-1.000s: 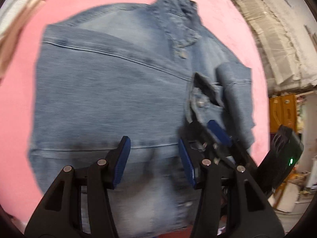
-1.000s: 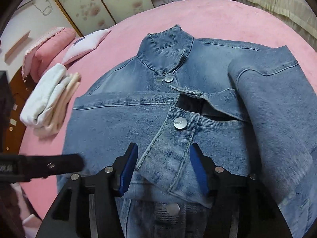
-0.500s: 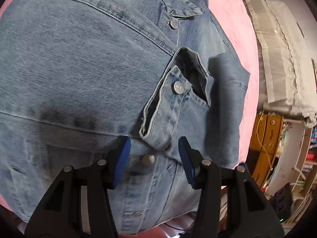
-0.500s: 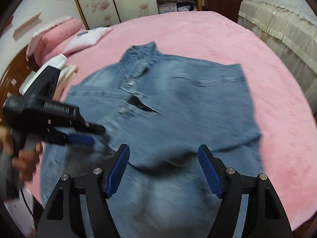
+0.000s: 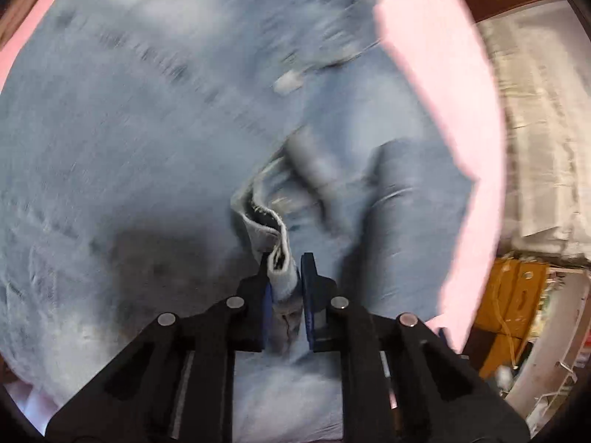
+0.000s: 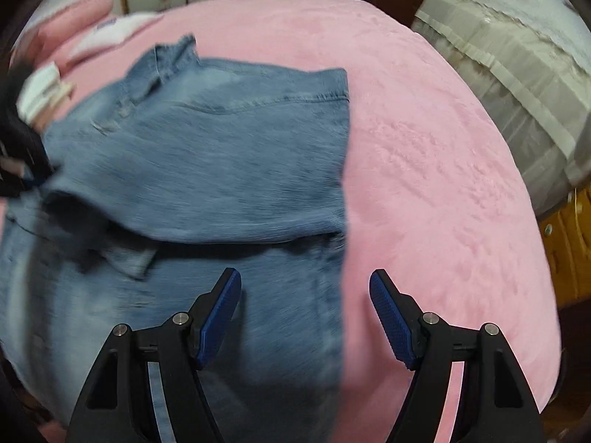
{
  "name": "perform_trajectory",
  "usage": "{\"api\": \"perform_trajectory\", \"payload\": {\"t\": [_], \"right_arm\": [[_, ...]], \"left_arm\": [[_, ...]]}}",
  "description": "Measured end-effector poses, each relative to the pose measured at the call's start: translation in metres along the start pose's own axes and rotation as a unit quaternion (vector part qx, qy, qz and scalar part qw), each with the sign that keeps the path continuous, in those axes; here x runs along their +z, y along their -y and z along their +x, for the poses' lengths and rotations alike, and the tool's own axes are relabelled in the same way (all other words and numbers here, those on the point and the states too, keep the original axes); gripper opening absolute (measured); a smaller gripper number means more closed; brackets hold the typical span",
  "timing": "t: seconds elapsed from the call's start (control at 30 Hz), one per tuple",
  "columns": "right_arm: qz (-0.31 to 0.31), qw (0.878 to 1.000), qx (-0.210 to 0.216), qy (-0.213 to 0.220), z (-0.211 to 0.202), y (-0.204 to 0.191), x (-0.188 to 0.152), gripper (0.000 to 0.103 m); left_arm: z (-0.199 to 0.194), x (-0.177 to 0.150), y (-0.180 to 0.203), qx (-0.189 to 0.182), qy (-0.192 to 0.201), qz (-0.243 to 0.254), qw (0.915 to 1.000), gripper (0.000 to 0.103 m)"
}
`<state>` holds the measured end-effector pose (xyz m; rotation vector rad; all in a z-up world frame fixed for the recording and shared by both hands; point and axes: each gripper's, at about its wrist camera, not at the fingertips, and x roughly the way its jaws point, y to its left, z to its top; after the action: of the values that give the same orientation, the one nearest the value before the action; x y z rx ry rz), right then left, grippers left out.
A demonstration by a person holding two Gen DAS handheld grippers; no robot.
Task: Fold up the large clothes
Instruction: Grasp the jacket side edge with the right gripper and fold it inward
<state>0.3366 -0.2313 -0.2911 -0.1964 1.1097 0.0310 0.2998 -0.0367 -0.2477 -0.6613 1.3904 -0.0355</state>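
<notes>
The left gripper (image 5: 286, 271) jaws are closing on a cuff-like flap, seemingly, of the denim jacket (image 5: 140, 140); at 3 o'clock, the right gripper (image 6: 306, 288) jaws gape, empty, above the pink bed (image 6: 424, 170).

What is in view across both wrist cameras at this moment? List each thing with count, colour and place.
denim jacket: one, faded blue, spread on the bedcover, sleeve folded across the front
bedcover: one, pink and fuzzy, under the jacket
pillows: blurred, pink and white, far left corner of the bed
folded cloth stack: white and cream, left of the jacket, count unclear
covered furniture: one, beige-grey cloth, right of the bed
wooden cabinet: yellow-brown, beyond the bed edge
left hand-held gripper: black with blue pads, jaws closing on a jacket edge
right hand-held gripper: black with blue pads, open over the jacket's right edge, holding nothing
</notes>
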Motion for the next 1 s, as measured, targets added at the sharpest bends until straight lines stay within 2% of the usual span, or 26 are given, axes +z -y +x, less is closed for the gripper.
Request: {"api": "perform_trajectory", "payload": {"t": [0.03,0.1,0.17,0.3,0.33,0.37,0.47,0.53,0.6,0.67,0.77,0.87,1.0], "right_arm": [[-0.008,1.0,-0.008,-0.005,0.009,0.001,0.004,0.073],[-0.016,1.0,0.004,-0.005,0.026,0.008,0.012,0.073],[-0.014,1.0,0.015,0.006,0.034,0.012,0.019,0.072],[-0.031,0.999,0.033,0.028,0.033,0.015,0.024,0.055],[-0.032,0.998,0.036,0.031,0.031,0.016,0.024,0.05],[-0.03,0.998,0.04,0.035,0.031,0.017,0.026,0.047],[-0.012,0.998,0.049,0.047,0.029,0.025,0.027,0.041],[-0.002,0.997,0.057,0.059,0.027,0.03,0.027,0.036],[-0.006,0.996,0.056,0.062,0.028,0.032,0.026,0.033],[-0.013,0.997,0.057,0.056,0.031,0.031,0.026,0.032],[-0.026,0.997,0.057,0.047,0.04,0.029,0.027,0.032],[-0.037,0.997,0.056,0.042,0.044,0.022,0.024,0.032],[-0.027,0.997,0.07,0.026,0.044,0.024,0.022,0.032]], "left_arm": [[-0.009,0.005,0.016,-0.01,0.022,0.015,0.9996,0.011],[-0.028,0.017,0.043,-0.021,0.065,0.048,0.9965,0.011],[-0.052,0.032,0.071,-0.035,0.113,0.08,0.9898,0.01],[-0.105,0.058,0.093,-0.072,0.183,0.102,0.9752,0.01],[-0.123,0.057,0.094,-0.082,0.211,0.107,0.968,0.01],[-0.137,0.055,0.093,-0.08,0.236,0.114,0.9616,0.01],[-0.16,0.051,0.071,-0.027,0.265,0.113,0.9571,0.01],[-0.16,0.043,0.041,-0.013,0.266,0.095,0.9593,0.01],[-0.144,0.035,0.01,0.004,0.246,0.056,0.9678,0.01],[-0.114,0.021,-0.026,0.028,0.216,0.013,0.9758,0.01],[-0.075,-0.001,-0.072,0.048,0.185,-0.043,0.9807,0.009],[-0.05,-0.016,-0.099,0.05,0.171,-0.084,0.9804,0.009],[-0.038,-0.024,-0.114,0.025,0.186,-0.126,0.9741,0.009]]}}
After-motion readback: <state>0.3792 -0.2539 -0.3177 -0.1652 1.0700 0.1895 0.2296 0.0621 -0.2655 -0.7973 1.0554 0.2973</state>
